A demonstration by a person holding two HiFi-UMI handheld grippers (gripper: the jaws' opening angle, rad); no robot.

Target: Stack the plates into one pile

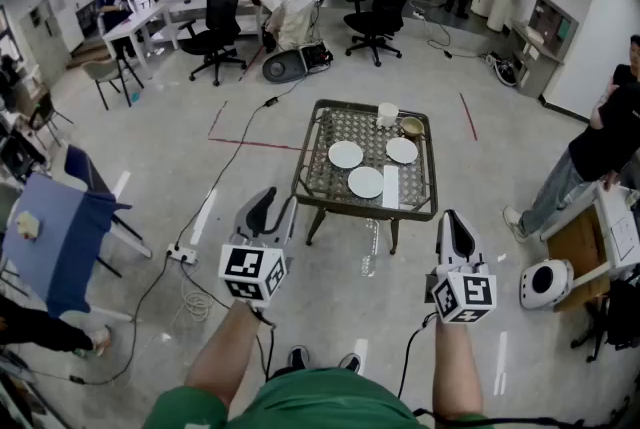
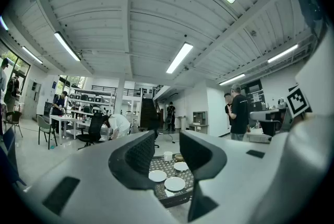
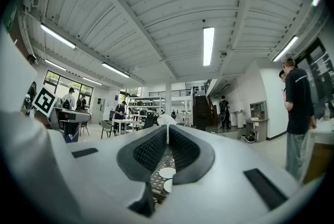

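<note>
The woven table (image 1: 325, 127) carries three separate white plates: left plate (image 1: 346, 154), right plate (image 1: 402, 150) and near plate (image 1: 366, 182). There's a white cup (image 1: 387, 114) and a bowl (image 1: 412, 126) at the far edge, and a white strip (image 1: 391, 187) beside the near plate.

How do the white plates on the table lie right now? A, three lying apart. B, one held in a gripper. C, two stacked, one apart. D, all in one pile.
A: the left plate, right plate and near plate each lie apart on the table, none stacked.
</note>
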